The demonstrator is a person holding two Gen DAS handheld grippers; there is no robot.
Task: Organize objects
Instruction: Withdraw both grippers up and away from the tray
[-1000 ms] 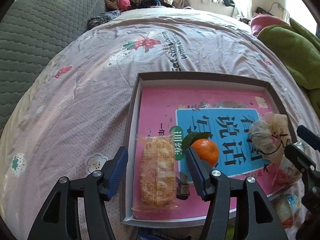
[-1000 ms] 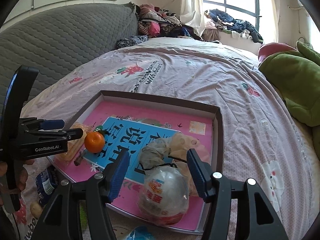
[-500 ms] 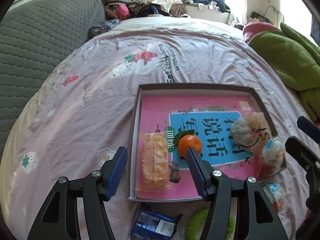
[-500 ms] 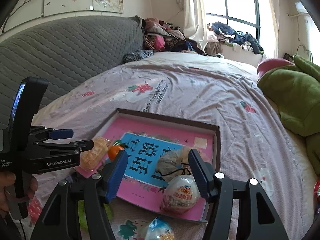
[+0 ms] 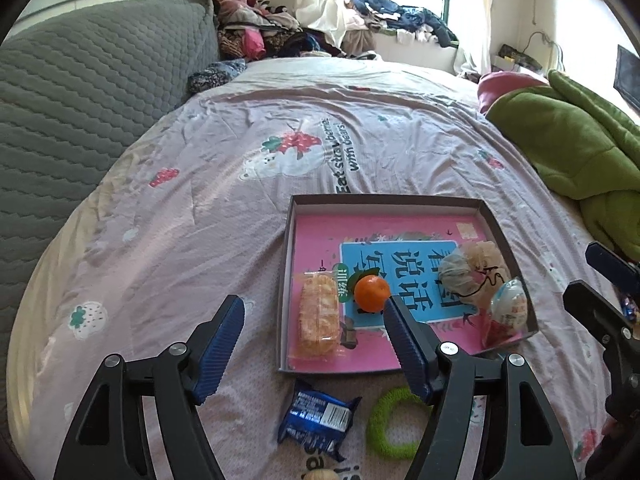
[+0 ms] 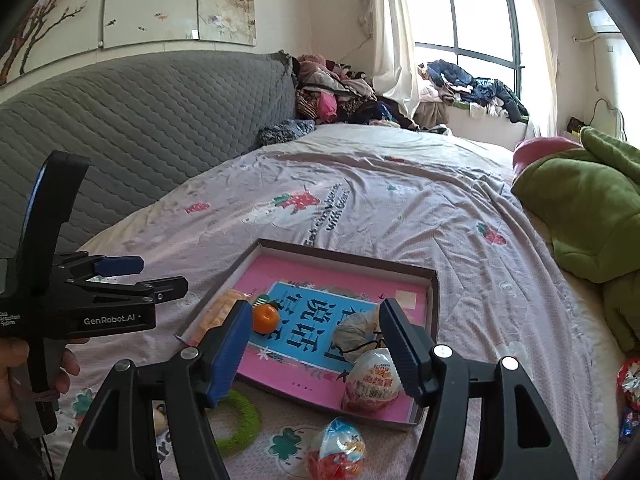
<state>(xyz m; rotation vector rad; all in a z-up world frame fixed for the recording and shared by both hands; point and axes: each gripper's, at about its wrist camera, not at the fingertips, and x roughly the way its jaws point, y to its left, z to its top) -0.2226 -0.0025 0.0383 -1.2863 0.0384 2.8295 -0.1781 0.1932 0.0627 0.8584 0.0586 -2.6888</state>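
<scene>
A shallow box tray (image 5: 386, 199) with a pink printed lining lies on the bedspread. It holds a cracker packet (image 5: 319, 316), an orange (image 5: 372, 293), a knotted bag bundle (image 5: 468, 268) and a foil egg toy (image 5: 508, 312). My left gripper (image 5: 312, 312) hovers above the tray's near left corner, jaws opening, nothing between them. My right gripper (image 6: 316, 314) hangs above the near right part of the tray (image 6: 348, 254), over the egg toy (image 6: 372, 380), jaws opening and empty. A hand holds the left gripper (image 6: 158, 275) at the left of the right wrist view.
Loose on the bedspread in front of the tray are a blue snack packet (image 5: 316, 416), a green ring (image 5: 390, 424) and a second egg toy (image 6: 338, 452). A green blanket (image 5: 568, 148) lies to the right, a grey quilted headboard (image 5: 80, 92) to the left.
Both grippers have risen and drawn back from the tray. The cracker packet and the egg toy, earlier between the jaws, now lie in the tray. The left jaws stand wider.
</scene>
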